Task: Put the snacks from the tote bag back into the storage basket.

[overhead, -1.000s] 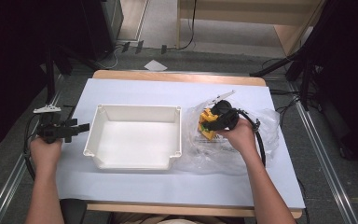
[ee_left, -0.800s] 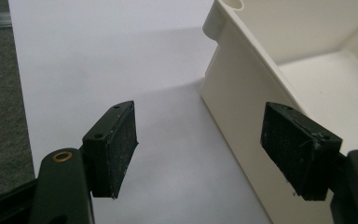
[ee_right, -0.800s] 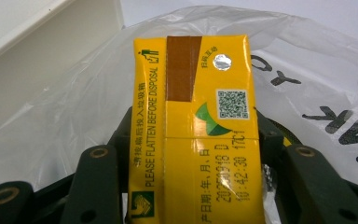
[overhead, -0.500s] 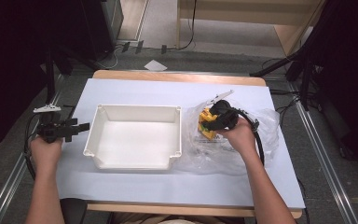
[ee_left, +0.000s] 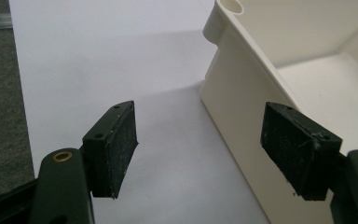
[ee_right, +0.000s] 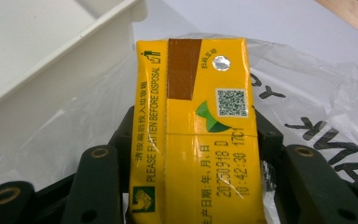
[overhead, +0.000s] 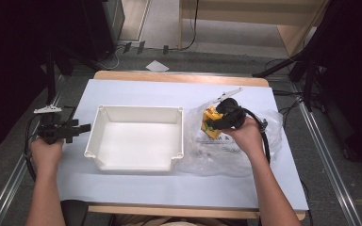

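Yellow carton (ee_right: 196, 135) sits clamped in my right gripper (overhead: 217, 120), over the plastic bag (overhead: 245, 150), long axis running along the jaws. White bin (overhead: 136, 155) lies just left of it; my left gripper (overhead: 75, 128) waits wide open beyond.

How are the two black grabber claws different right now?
The left gripper has its jaws spread wide with nothing between them, while the right gripper is shut on the yellow drink carton. The left gripper hovers beside the outer wall of the white plastic bin; the right gripper sits over the clear crinkly plastic bag. Both are black, two-jawed and held in a person's hand.
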